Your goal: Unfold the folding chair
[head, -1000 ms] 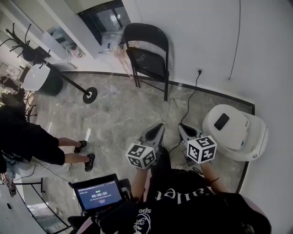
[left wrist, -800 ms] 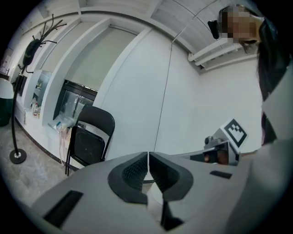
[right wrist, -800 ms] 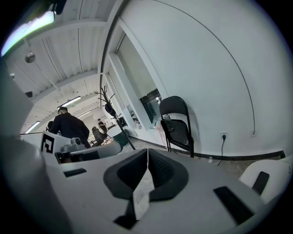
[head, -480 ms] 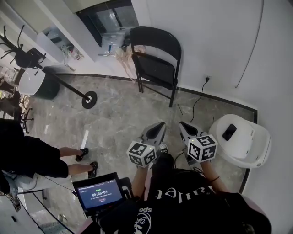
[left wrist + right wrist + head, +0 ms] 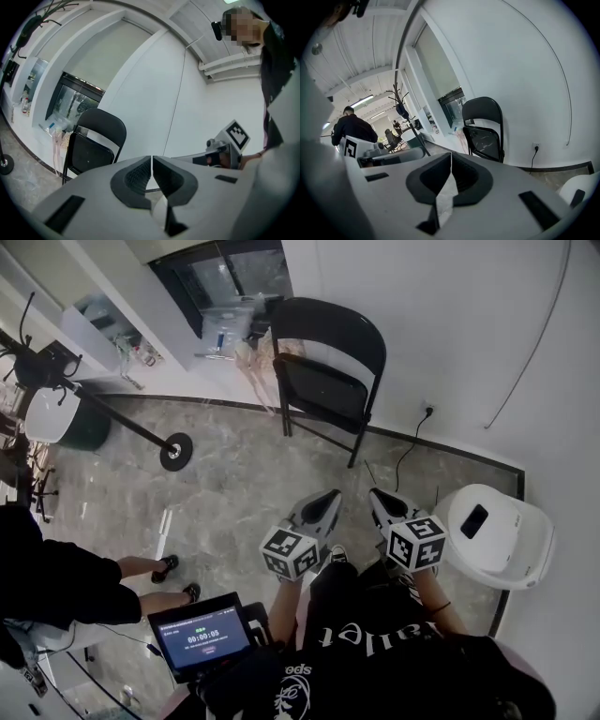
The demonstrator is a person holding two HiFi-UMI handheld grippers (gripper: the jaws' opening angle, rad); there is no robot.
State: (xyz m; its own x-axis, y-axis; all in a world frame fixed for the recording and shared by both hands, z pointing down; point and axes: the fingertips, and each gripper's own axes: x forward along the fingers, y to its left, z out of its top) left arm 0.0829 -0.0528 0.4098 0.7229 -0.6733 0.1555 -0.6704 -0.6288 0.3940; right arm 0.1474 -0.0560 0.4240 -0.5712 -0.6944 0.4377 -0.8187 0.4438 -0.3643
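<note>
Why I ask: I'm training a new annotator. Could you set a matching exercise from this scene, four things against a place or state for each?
Things
1. black metal folding chair
2. small black flat device
3. black tablet with a timer screen
4. left claw

Places or states
A. shut, with nothing in it
B. lying on top of the white rounded container
C. standing against the white wall
D. low at the left of the head view, close to the person's body

Pairs: 1-C, 2-B, 3-D, 4-A
</note>
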